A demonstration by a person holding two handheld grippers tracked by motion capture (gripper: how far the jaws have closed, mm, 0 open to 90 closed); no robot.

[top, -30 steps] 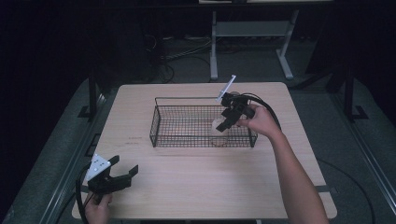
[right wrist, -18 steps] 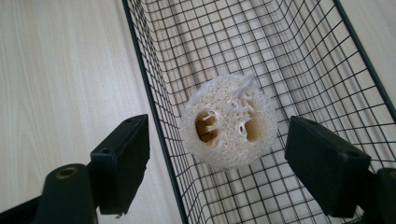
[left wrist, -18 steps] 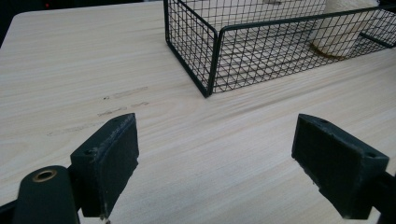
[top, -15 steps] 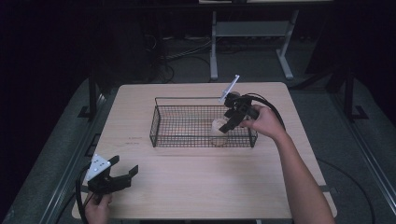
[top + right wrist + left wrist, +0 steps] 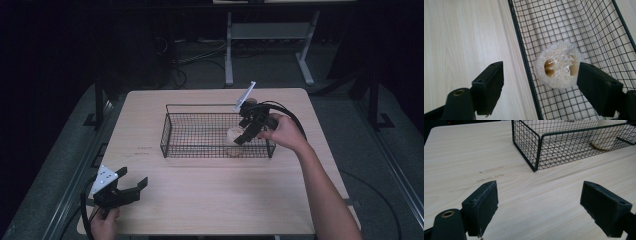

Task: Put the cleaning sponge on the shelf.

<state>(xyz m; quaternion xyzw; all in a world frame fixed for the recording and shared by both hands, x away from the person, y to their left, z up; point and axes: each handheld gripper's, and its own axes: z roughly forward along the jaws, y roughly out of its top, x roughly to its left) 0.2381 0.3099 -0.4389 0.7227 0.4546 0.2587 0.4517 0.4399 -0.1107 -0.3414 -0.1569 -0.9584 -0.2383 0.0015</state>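
Right gripper view: the right gripper (image 5: 540, 87) now hangs wide open, the loofah piece (image 5: 559, 65) released, resting in the wire basket (image 5: 170, 132) by its near wall; left gripper (image 5: 120, 190) idles open, empty.

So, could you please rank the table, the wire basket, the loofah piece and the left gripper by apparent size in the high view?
1. Table, by far the largest.
2. Wire basket.
3. Left gripper, though it sits nearer the camera, which may flatter it.
4. Loofah piece, the smallest, standing in the basket's right end.
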